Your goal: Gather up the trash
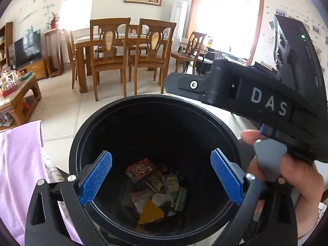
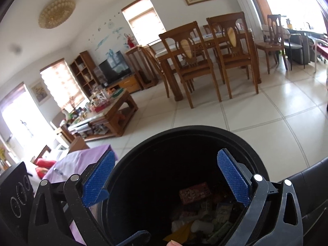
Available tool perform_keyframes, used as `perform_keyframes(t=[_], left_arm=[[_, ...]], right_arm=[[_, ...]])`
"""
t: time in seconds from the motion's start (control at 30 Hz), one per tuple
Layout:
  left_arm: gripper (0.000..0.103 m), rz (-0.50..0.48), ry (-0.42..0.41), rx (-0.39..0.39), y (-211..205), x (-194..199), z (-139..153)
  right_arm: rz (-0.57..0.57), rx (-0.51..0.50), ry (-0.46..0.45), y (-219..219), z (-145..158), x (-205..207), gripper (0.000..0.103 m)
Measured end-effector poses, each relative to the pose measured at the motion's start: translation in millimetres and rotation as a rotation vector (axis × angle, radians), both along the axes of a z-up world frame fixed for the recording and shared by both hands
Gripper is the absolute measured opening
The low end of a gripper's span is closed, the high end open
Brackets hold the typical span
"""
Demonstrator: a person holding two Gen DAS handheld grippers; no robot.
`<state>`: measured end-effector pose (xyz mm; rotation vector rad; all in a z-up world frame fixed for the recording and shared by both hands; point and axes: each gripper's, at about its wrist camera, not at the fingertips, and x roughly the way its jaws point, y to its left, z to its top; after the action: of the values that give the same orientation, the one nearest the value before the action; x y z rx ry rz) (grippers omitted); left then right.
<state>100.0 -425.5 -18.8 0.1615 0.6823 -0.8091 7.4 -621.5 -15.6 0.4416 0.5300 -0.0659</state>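
A round black trash bin (image 1: 86,135) stands on the tiled floor right below both grippers; it also shows in the right wrist view (image 2: 235,137). Its bottom holds several pieces of trash: a red snack box (image 1: 140,169), green packets (image 1: 171,183), a white cup (image 1: 161,198) and a yellow paper triangle (image 1: 151,215). The same pile shows in the right wrist view (image 2: 205,211). My left gripper (image 1: 161,179) is open and empty over the bin's mouth. My right gripper (image 2: 166,181) is open and empty too. Its black body (image 1: 266,100) hangs over the bin's right side.
A purple cloth (image 1: 18,164) lies left of the bin. A cluttered wooden coffee table (image 2: 106,110) stands further left. A dining table with wooden chairs (image 1: 123,49) is behind the bin across open tiled floor (image 2: 256,112). A black seat (image 2: 307,186) is at right.
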Motion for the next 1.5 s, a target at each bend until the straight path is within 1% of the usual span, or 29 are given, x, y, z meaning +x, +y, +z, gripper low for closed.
perform_keyframes(t=[0.17,0.37,0.53,0.63,0.73,0.83,0.93,1.07,1.13,1.17,1.2,1.27,1.33,1.4,1.5], left_arm=[[0.098,-0.006,-0.012,0.008,0.2,-4.7,-1.5],[0.098,-0.049,-0.028,0.019,-4.0,-12.0,-1.0],[0.098,-0.092,-0.096,0.061,-8.7,-22.7,4.1],[0.098,-0.124,-0.078,0.057,-8.4,-26.6,4.4],[0.098,-0.142,-0.051,0.05,-4.5,-29.8,3.1],[0.098,-0.15,-0.073,0.054,6.9,-37.0,5.4],[0.098,-0.129,-0.072,0.031,32.0,-40.8,13.4],[0.098,-0.061,-0.067,-0.038,84.8,-47.1,26.7],[0.098,-0.015,-0.088,-0.065,114.3,-51.7,31.5],[0.098,0.026,-0.109,-0.076,135.8,-54.6,34.5],[0.098,0.059,-0.124,-0.084,151.9,-57.4,36.4],[0.098,0.167,-0.16,-0.101,194.4,-62.5,39.7],[0.098,0.271,-0.19,-0.114,232.7,-66.5,42.3],[0.098,0.403,-0.225,-0.132,281.8,-71.6,44.4],[0.098,0.576,-0.273,-0.136,337.5,-77.6,47.1]], right_arm=[[-0.01,-0.005,-0.003,-2.3,-2.0,-5.5,0.099],[-0.034,-0.015,-0.007,-1.9,-3.0,-15.5,0.099],[-0.054,-0.006,-0.016,-2.0,-2.7,-25.9,0.099],[-0.071,0.0,-0.019,-2.5,-0.4,-31.7,0.099],[-0.088,-0.003,-0.026,-0.1,3.1,-38.0,0.099],[-0.105,-0.002,-0.036,3.5,7.7,-43.7,0.099],[-0.114,0.005,-0.048,10.9,13.5,-48.1,0.099],[-0.099,0.013,-0.08,40.7,21.0,-49.3,0.099],[-0.07,0.015,-0.092,60.7,23.6,-47.2,0.099],[-0.048,0.011,-0.094,73.6,24.8,-44.9,0.099],[-0.017,0.002,-0.1,93.8,26.4,-41.2,0.099],[0.027,-0.012,-0.112,122.8,28.4,-36.9,0.099],[0.091,-0.036,-0.131,162.5,30.7,-31.6,0.099],[0.16,-0.065,-0.156,206.4,33.1,-26.5,0.099],[0.253,-0.107,-0.201,266.4,36.0,-24.0,0.099]])
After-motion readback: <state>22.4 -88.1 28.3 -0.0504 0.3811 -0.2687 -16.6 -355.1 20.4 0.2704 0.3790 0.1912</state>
